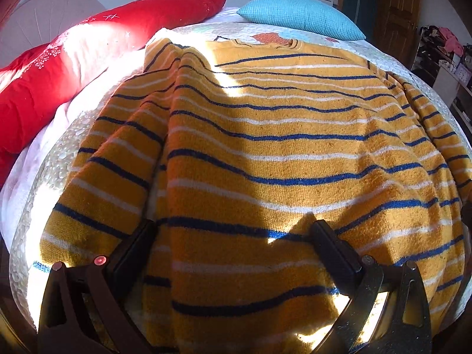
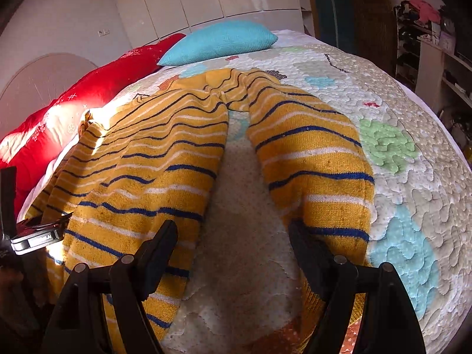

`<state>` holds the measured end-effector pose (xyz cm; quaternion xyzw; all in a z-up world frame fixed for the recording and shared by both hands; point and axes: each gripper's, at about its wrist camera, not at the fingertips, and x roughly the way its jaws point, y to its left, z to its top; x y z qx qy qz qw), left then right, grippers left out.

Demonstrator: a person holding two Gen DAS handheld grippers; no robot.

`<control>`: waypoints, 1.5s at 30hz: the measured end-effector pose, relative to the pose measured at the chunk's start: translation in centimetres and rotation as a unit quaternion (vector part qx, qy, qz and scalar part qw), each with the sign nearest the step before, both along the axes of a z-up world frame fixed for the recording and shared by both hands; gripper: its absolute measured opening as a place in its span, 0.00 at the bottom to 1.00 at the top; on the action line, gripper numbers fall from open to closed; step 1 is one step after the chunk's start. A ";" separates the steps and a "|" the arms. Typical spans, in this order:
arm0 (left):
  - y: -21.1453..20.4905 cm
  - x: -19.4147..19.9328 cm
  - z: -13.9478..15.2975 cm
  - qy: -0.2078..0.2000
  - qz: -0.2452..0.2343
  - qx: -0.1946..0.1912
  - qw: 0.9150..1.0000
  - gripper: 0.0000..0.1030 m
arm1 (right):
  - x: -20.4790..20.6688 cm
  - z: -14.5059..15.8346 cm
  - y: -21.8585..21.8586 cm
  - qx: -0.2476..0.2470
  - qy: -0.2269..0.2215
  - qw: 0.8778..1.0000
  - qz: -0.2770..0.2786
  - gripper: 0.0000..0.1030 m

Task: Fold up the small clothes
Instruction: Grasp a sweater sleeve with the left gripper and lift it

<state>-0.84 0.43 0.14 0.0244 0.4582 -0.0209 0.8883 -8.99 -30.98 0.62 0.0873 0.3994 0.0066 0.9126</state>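
Both grippers, left (image 1: 233,236) and right (image 2: 233,236), stand wide and hold nothing above the sweater (image 1: 265,147), which lies spread on the bed (image 2: 398,118) by its near edge; folding looks barely begun, sleeves unfolded.

Both the left gripper (image 1: 233,246) and the right gripper (image 2: 233,244) have flat black fingers on dark curved brackets joined by round metal pins, and one pin left of the left gripper's left finger (image 1: 134,253) looks red.
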 end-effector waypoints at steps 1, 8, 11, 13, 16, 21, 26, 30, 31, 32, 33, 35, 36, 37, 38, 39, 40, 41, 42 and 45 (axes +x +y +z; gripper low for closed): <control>0.1 -0.2 0.2 0.002 0.001 -0.004 1.000 1.00 | 0.0 -0.3 0.4 -0.006 -0.008 1.000 0.000 0.82; 3.1 -4.3 6.2 -0.069 -0.005 -0.058 0.996 0.86 | 0.0 -1.3 1.5 -0.031 -0.034 0.999 -0.007 0.89; 6.6 -4.6 7.7 -0.094 0.042 -0.046 0.994 0.90 | 0.0 -1.1 1.3 -0.028 -0.026 0.999 -0.006 0.91; 9.7 -4.2 7.3 -0.088 0.083 -0.041 0.992 0.94 | 0.0 -1.1 1.3 -0.027 -0.018 0.999 -0.003 0.92; 13.5 -2.9 5.3 -0.053 0.135 -0.044 0.989 0.94 | 0.0 -1.0 1.4 -0.033 -0.011 0.999 0.002 0.93; 14.0 -1.7 1.8 0.000 0.116 -0.053 0.992 0.77 | -0.1 -1.3 1.9 -0.049 -0.011 0.999 0.006 0.94; 13.4 -1.9 3.2 -0.009 0.107 -0.013 0.994 0.12 | 0.1 -1.6 2.2 -0.044 -0.018 0.999 -0.001 0.94; 16.2 -1.5 4.1 -0.018 0.181 0.048 0.982 0.12 | 0.1 -1.9 2.4 -0.041 -0.030 0.999 -0.006 0.94; 17.0 -1.5 4.2 -0.013 0.195 0.046 0.980 0.12 | 0.1 -1.9 2.4 -0.041 -0.032 0.999 -0.007 0.94; 17.8 -1.7 4.3 -0.009 0.205 0.036 0.978 0.14 | 0.1 -2.0 2.4 -0.039 -0.036 0.999 -0.009 0.94; 18.4 -2.0 4.5 -0.010 0.211 0.022 0.977 0.17 | 0.1 -2.1 2.5 -0.037 -0.039 0.998 -0.010 0.94; 18.7 -2.9 5.0 -0.017 0.213 0.000 0.977 0.29 | 0.1 -2.1 2.4 -0.033 -0.039 0.999 -0.014 0.95; 18.4 -3.4 5.3 -0.022 0.211 -0.004 0.977 0.37 | 0.1 -2.1 2.4 -0.030 -0.037 0.999 -0.016 0.95; 18.1 -3.8 5.7 -0.030 0.205 -0.008 0.978 0.40 | 0.1 -2.0 2.4 -0.027 -0.036 0.999 -0.016 0.96; 17.7 -4.3 6.2 -0.039 0.199 -0.012 0.979 0.43 | 0.1 -2.0 2.4 -0.027 -0.034 0.999 -0.014 0.97; 17.2 -4.6 6.8 -0.047 0.191 -0.018 0.980 0.43 | 0.2 -2.0 2.5 -0.031 -0.028 0.999 -0.011 0.97; 16.5 -5.1 7.4 -0.056 0.182 -0.026 0.981 0.45 | 0.4 -1.8 2.7 -0.039 -0.015 0.999 -0.005 0.97; 15.9 -5.5 7.9 -0.064 0.171 -0.037 0.982 0.49 | 0.6 -1.6 2.8 -0.043 0.000 0.999 0.000 0.96; 15.2 -5.9 8.3 -0.069 0.157 -0.049 0.984 0.56 | 0.6 -1.0 2.6 -0.038 0.011 0.999 0.003 0.92; 12.7 -6.3 8.5 -0.065 0.098 -0.081 0.990 0.67 | -1.4 2.1 1.4 0.019 -0.018 0.999 0.018 0.79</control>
